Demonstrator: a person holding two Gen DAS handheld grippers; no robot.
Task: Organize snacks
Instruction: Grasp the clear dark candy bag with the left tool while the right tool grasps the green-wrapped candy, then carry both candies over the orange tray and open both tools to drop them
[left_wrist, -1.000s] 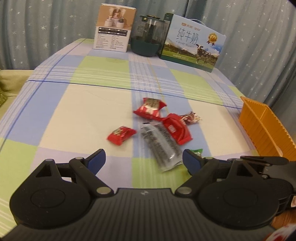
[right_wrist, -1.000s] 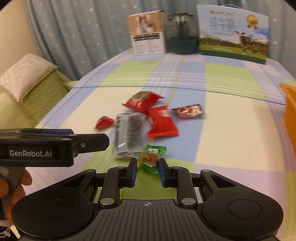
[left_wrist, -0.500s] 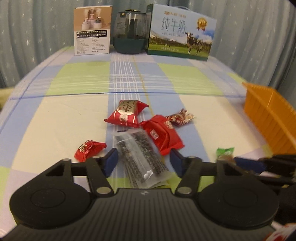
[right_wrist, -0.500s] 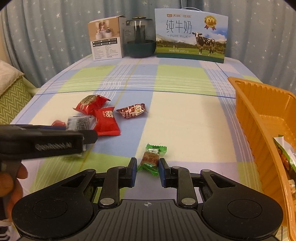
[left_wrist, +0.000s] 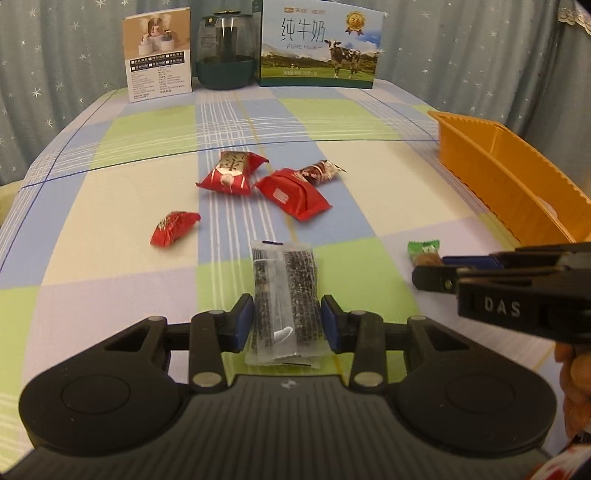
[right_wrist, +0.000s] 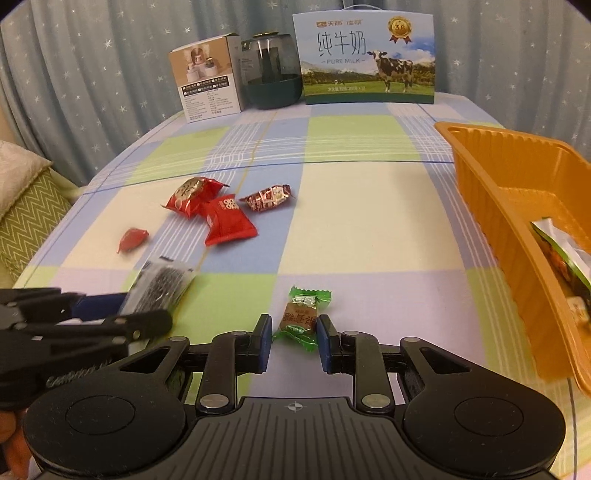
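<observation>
The left gripper (left_wrist: 287, 324) sits low in the centre of its frame, jaws drawn in against both long edges of a clear packet of dark sesame sticks (left_wrist: 284, 300), pinching its near end while the rest of it stretches up the frame toward the middle of the table (left_wrist: 110, 206). The right gripper (right_wrist: 294, 341) is at the bottom centre of its own frame, jaws spread a little wider than the green-wrapped candy (right_wrist: 301, 317) lying between their tips, with a gap on each side; whether the candy rests on the cloth or hangs just above it cannot be told. Higher up in the left wrist view, a small red candy (left_wrist: 173, 227) lies left of centre, and above it a red and gold packet (left_wrist: 232, 171), a flat red packet (left_wrist: 293, 194) and a dark red twist-wrapped candy (left_wrist: 319, 170) form a loose cluster, the flat packet touching the twist candy. The orange tray (right_wrist: 491, 184) fills the right edge of the right wrist view, with a green-edged packet (right_wrist: 561, 254) inside its near end. Along the top of that frame stand a white product box (right_wrist: 207, 86), a dark glass jar (right_wrist: 271, 70) and a milk carton case (right_wrist: 369, 59) with a cow on it, in front of a starred curtain (right_wrist: 92, 74)
</observation>
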